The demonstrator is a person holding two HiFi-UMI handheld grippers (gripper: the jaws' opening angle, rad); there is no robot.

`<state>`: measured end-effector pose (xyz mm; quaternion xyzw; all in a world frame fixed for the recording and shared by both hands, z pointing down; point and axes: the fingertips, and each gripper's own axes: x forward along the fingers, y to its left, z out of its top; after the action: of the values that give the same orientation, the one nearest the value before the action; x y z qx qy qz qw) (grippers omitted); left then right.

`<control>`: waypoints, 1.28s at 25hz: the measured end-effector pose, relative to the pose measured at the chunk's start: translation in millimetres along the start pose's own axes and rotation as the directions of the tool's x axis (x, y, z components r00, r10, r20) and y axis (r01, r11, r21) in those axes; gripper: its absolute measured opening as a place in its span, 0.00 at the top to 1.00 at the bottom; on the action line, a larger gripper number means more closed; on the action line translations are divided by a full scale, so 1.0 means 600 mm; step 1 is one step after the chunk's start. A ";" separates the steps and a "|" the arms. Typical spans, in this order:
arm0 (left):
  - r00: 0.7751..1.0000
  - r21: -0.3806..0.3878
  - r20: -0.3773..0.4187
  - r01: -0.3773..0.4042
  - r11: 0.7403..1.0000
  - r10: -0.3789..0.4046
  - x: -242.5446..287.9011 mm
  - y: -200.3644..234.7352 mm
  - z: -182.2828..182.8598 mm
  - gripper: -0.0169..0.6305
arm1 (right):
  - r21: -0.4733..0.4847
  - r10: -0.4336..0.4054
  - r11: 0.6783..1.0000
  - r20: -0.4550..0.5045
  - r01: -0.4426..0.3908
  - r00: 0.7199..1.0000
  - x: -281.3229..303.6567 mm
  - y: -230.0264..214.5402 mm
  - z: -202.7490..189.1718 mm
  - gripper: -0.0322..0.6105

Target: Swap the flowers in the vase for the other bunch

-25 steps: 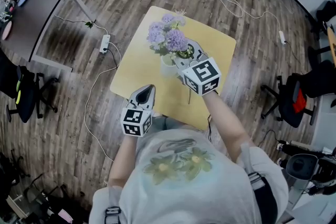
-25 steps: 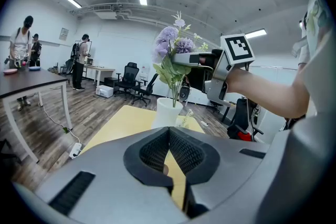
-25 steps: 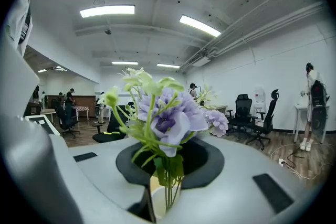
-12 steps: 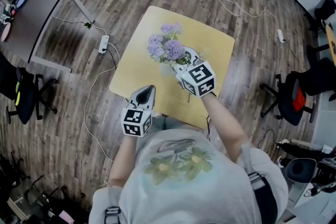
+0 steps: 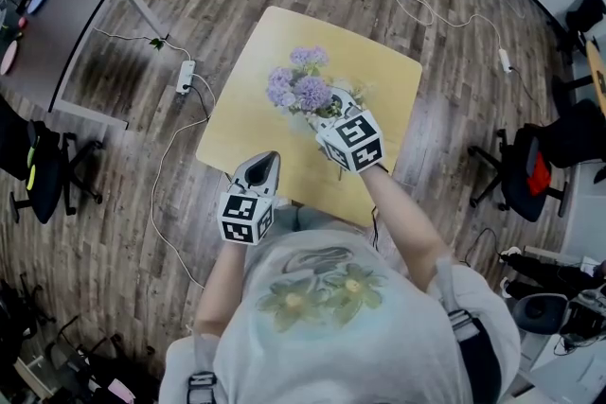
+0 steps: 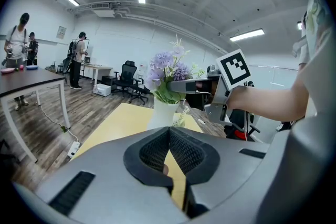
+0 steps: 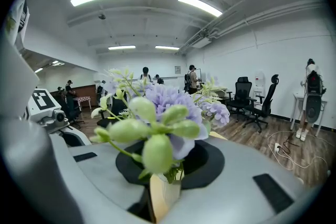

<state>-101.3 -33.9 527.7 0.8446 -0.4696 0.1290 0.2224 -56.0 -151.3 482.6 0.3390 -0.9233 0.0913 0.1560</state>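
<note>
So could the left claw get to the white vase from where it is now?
Probably yes: bare yellow table lies between the left claw and the vase. The right claw, shut on the purple flowers at the vase's mouth, crowds only its top.

Flowers (image 5: 301,82): one bunch, lilac pompom heads, pale green buds and leaves; upper centre of the head view, upright, foliage at the vase mouth.
Vase (image 6: 161,114): white, plain, upright on yellow table (image 5: 248,114).
Pale sprigs (image 6: 179,120): just right of the vase base, indistinct.
</note>
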 end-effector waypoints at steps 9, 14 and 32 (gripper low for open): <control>1.000 0.000 -0.006 -0.004 1.000 0.004 -0.007 -0.004 -0.007 0.95 | 0.002 0.007 1.000 -0.054 -0.006 0.999 0.001 0.004 -0.039 0.85; 1.000 -0.003 -0.006 -0.012 1.000 0.012 -0.020 0.004 -0.014 0.95 | -0.001 -0.002 1.000 -0.074 0.002 0.997 0.005 0.014 -0.061 0.85; 1.000 -0.008 0.003 -0.004 1.000 0.004 -0.012 0.003 -0.004 0.95 | 0.006 -0.019 1.000 -0.102 0.020 0.995 -0.008 0.019 -0.046 0.63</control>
<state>-106.6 -28.0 527.1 0.8430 -0.4722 0.1260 0.2249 -53.7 -132.5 506.2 0.3436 -0.9103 0.1105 0.2026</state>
